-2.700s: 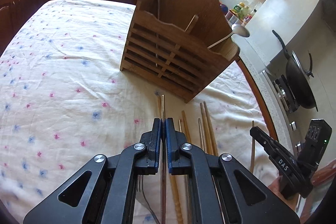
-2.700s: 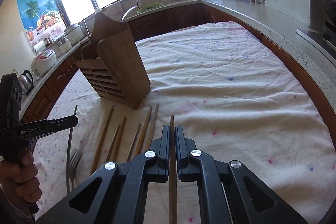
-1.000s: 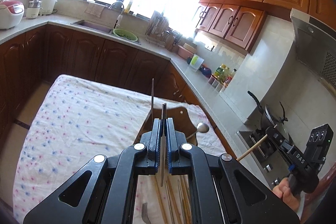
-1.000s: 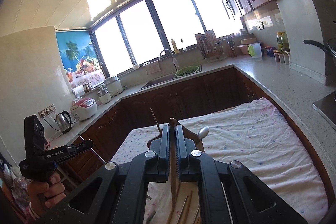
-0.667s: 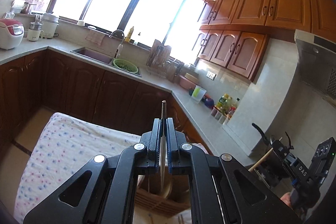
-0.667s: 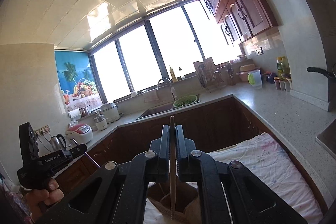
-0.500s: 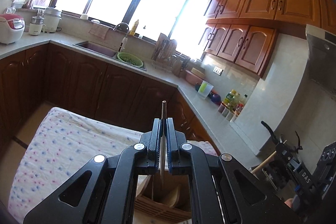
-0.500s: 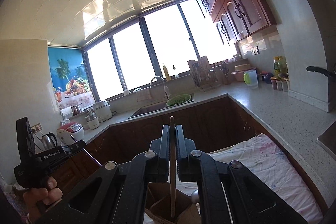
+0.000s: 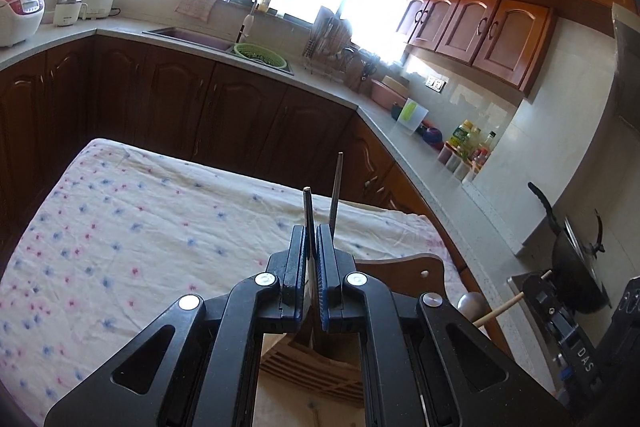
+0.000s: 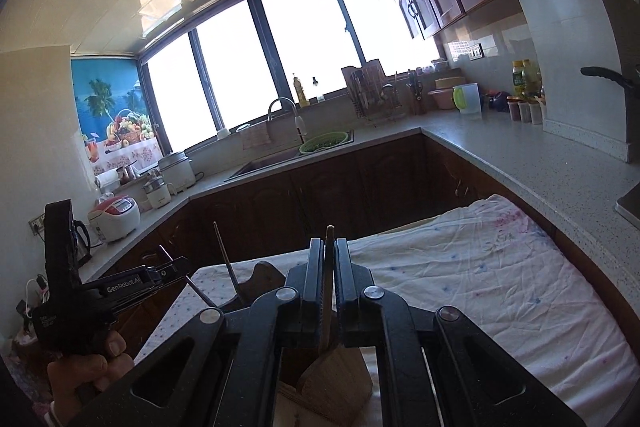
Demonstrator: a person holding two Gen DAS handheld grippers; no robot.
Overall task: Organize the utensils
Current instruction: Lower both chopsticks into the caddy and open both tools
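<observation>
Both grippers are over the wooden utensil holder point(image 9: 404, 267), which stands on the flowered tablecloth point(image 9: 120, 227) near its right edge. The left gripper point(image 9: 311, 267) is clenched on a thin metal chopstick point(image 9: 307, 211), held upright over the holder. The right gripper point(image 10: 328, 279) is clenched on a wooden chopstick point(image 10: 329, 259), its lower end just above the holder's opening. Another metal stick point(image 9: 336, 187) and a spoon point(image 9: 472, 305) already stand inside. The step in hand seems to be the insertion. Next, each stick must go lower into a compartment before the grip is loosened.
</observation>
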